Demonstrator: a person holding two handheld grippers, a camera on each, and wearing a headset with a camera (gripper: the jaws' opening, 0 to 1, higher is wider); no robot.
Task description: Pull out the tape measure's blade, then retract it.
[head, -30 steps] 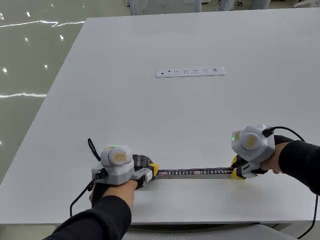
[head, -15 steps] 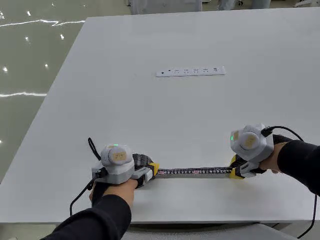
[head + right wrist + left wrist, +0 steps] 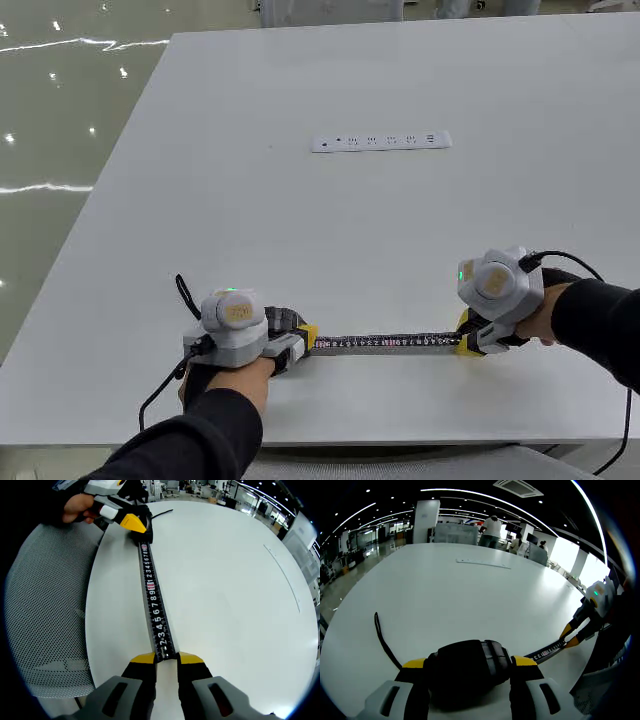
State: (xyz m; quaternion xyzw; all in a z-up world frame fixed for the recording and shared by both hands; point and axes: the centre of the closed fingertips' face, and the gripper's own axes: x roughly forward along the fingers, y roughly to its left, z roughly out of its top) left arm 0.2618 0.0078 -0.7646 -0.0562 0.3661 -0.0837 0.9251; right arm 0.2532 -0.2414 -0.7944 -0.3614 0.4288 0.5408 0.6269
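Note:
The black tape measure case lies near the table's front edge, with my left gripper shut around it. In the left gripper view the case sits between the yellow-tipped jaws, and its black wrist strap trails off to the left. The blade runs flat along the table to my right gripper, which is shut on its tip. In the right gripper view the numbered blade leads from my right gripper up to the case.
A white power strip lies mid-table, far beyond both grippers. The table's front edge runs just below the blade. A grey mesh chair stands at that edge. People stand beyond the far end of the table.
My right gripper has moved slightly left toward the case with the blade tip, so the exposed blade is a little shorter. The left gripper and case have stayed put.

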